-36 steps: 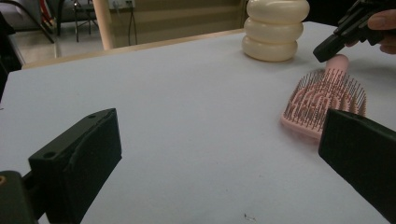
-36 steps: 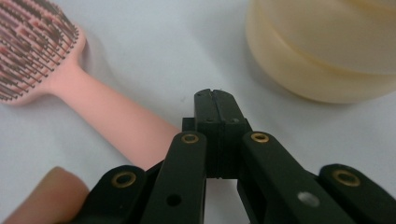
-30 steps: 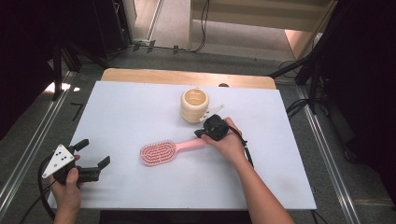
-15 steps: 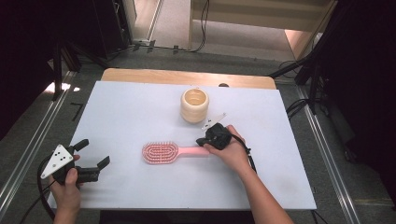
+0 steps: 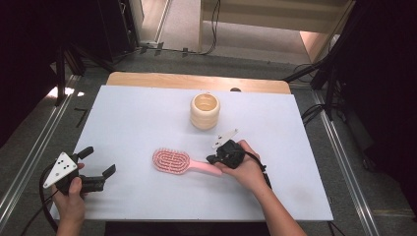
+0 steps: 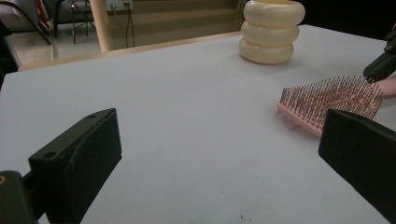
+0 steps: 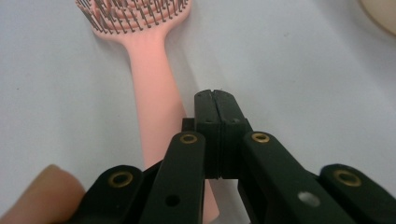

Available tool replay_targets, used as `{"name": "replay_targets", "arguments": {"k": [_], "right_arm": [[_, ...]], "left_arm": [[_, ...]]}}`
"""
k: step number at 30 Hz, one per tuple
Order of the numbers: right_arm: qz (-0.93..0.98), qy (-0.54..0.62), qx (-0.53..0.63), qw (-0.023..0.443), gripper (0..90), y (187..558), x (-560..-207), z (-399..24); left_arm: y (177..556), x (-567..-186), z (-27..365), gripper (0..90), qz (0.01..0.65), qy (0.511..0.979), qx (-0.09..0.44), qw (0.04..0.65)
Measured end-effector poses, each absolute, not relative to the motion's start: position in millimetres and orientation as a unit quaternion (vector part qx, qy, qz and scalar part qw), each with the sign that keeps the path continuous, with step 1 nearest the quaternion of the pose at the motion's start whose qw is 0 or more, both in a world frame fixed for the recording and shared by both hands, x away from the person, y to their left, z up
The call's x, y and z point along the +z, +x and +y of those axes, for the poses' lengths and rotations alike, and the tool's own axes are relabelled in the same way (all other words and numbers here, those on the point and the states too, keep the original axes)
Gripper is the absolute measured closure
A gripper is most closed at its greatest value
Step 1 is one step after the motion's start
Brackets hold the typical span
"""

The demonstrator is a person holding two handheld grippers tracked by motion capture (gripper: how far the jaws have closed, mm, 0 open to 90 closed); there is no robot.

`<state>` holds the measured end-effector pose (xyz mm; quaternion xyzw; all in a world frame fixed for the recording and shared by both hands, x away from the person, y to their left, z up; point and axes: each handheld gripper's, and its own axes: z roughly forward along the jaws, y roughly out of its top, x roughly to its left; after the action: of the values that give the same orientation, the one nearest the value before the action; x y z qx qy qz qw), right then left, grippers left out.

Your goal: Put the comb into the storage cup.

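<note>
A pink hairbrush (image 5: 171, 161) lies bristles up on the white table top, its handle pointing right toward the person's right hand. My right gripper (image 5: 212, 160) is shut, its jaws pressed together with nothing between them. In the right gripper view the shut tips (image 7: 215, 100) rest right beside the brush handle (image 7: 152, 93), and a fingertip shows at the lower left. My left gripper (image 5: 98, 161) stands open at the near left corner, held above the table. Its wide-apart jaws (image 6: 219, 154) face the brush head (image 6: 327, 100), well short of it.
A cream ribbed cup (image 5: 205, 110) stands upright behind the brush, near the table's middle; it also appears in the left gripper view (image 6: 271, 30). The white table top (image 5: 137, 118) has a wooden edge at the back. Dark floor, rails and cables surround the table.
The right hand has moved toward the near side with its shut gripper at the brush handle. The handle end swung the same way, so the brush turned. The left gripper stayed put.
</note>
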<state>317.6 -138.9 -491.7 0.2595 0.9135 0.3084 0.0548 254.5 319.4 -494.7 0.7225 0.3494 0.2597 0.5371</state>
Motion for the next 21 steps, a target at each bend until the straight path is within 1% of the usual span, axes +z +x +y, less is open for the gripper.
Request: {"name": "replay_targets", "arguments": {"k": [3,6,8,11,17,19,21], "right_arm": [[0.909,0.262,0.316,0.065,80.6,316.9,-486.6,-142.1],[0.905,0.26,0.329,0.073,69.7,317.4,-480.6,-146.2],[0.902,0.266,0.332,0.078,60.3,317.7,-477.3,-146.7],[0.892,0.287,0.347,0.043,52.5,319.1,-472.1,-145.5],[0.908,0.273,0.314,0.049,29.5,320.5,-466.6,-134.4],[0.91,0.27,0.31,0.048,20.1,321.2,-465.3,-130.7],[0.913,0.264,0.307,0.041,13.9,322.1,-464.5,-127.7]], "left_arm": [[254.6,-494.7,319.5,0.0,0.349,0.723,0.26,0.537],[254.7,-494.9,319.6,0.0,0.35,0.721,0.26,0.538],[254.8,-494.9,319.6,0.0,0.35,0.721,0.26,0.539],[254.8,-494.9,319.5,0.0,0.349,0.722,0.26,0.538],[254.7,-494.9,319.6,0.0,0.349,0.722,0.259,0.538],[254.7,-494.9,319.5,0.0,0.349,0.722,0.259,0.538],[254.8,-494.9,319.6,0.0,0.35,0.721,0.259,0.539]]}}
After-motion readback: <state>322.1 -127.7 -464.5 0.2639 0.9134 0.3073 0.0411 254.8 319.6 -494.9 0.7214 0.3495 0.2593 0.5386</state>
